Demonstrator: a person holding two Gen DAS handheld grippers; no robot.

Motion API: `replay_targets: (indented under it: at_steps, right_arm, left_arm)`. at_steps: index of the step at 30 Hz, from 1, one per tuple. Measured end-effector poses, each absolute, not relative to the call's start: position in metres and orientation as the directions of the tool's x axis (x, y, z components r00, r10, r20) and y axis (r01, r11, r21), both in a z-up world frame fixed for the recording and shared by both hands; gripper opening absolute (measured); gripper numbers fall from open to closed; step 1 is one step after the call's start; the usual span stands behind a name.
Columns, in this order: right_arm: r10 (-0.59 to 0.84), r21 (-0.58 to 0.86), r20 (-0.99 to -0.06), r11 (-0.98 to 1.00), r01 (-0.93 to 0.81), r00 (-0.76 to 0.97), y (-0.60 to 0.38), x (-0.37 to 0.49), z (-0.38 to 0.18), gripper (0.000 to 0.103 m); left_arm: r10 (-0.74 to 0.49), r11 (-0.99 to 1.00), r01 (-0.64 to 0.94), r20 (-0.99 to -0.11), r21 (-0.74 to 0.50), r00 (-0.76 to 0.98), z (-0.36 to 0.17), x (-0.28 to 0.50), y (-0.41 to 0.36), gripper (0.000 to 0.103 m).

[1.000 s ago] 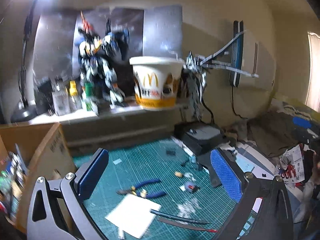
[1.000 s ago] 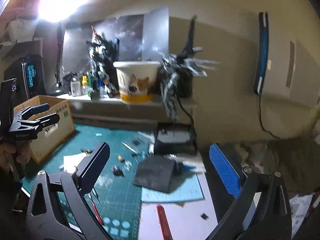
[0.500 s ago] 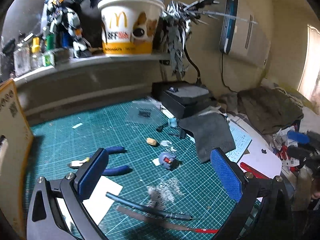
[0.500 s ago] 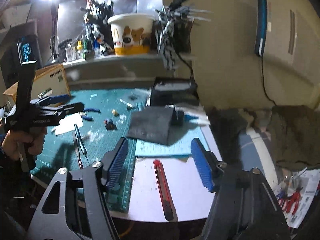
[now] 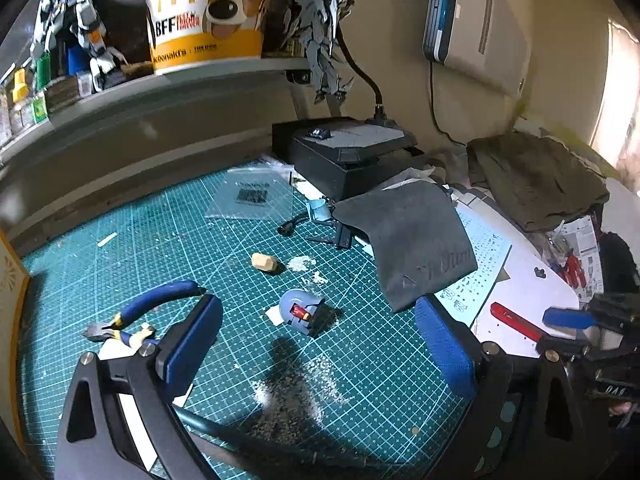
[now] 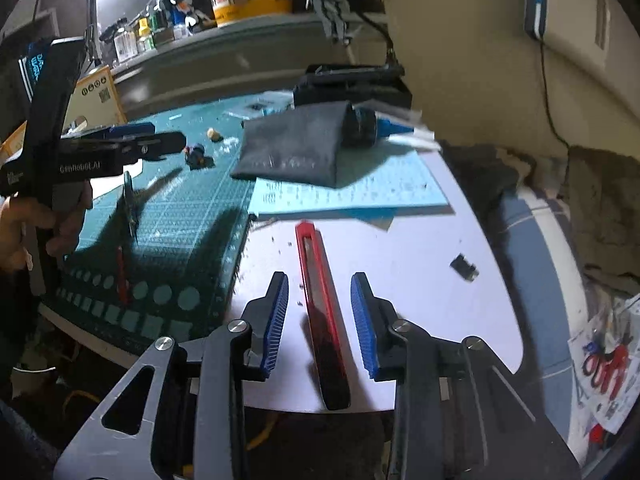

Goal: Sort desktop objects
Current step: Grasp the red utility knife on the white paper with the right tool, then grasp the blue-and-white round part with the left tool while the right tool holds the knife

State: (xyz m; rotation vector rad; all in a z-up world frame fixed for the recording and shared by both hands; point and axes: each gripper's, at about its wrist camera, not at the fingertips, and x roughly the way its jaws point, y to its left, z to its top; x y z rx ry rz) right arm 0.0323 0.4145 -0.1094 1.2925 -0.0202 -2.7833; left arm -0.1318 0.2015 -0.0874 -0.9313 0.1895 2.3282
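Observation:
On the white desk [image 6: 420,280] lies a red utility knife [image 6: 316,272], lengthwise between the fingers of my right gripper [image 6: 320,292]. Its jaws are closing, and a gap shows between each blue pad and the knife. My left gripper [image 5: 316,304] hovers over the green cutting mat [image 5: 120,240]. Its jaws stand wide, are closing slightly and hold nothing. A small grey-blue part [image 5: 298,312] lies on the mat below the gap. Blue-handled nippers [image 5: 160,300] lie by the left finger. The right wrist view shows the left gripper [image 6: 168,142] in a person's hand [image 6: 24,224].
A dark pouch [image 5: 416,240] lies over a light blue sheet [image 6: 352,196], with a black box [image 5: 344,156] behind. A tan lump [image 5: 264,262] and a dark pen [image 5: 224,430] lie on the mat. A cardboard box [image 6: 96,92] stands left; red scissors [image 6: 604,364] lie right.
Both grippers have dropped and tipped down toward the desk. The right jaws have narrowed from wide open to either side of the red knife. The left gripper has come closer to the mat.

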Motion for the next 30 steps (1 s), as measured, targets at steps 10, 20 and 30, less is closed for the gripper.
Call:
replay_targets:
  at_steps: [10,20,30]
  right_arm:
    - [-0.076,0.054,-0.767,-0.997,0.054,-0.637,0.412,0.035,-0.112,0.014]
    - [-0.092,0.068,-0.771,-0.996,0.062,-0.631,0.41,0.036,-0.11,0.013]
    - [-0.101,0.075,-0.758,-0.995,0.068,-0.644,0.406,0.034,-0.104,0.012]
  left_arm:
    - [0.444,-0.816,-0.566,-0.758,-0.122,-0.477,-0.105,-0.155,0.221,0.062]
    - [0.433,-0.831,-0.535,-0.782,-0.154,-0.448,-0.112,-0.164,0.222,0.03]
    - [0.457,-0.818,-0.561,-0.737,-0.129,-0.498,-0.083,-0.144,0.217,0.03]
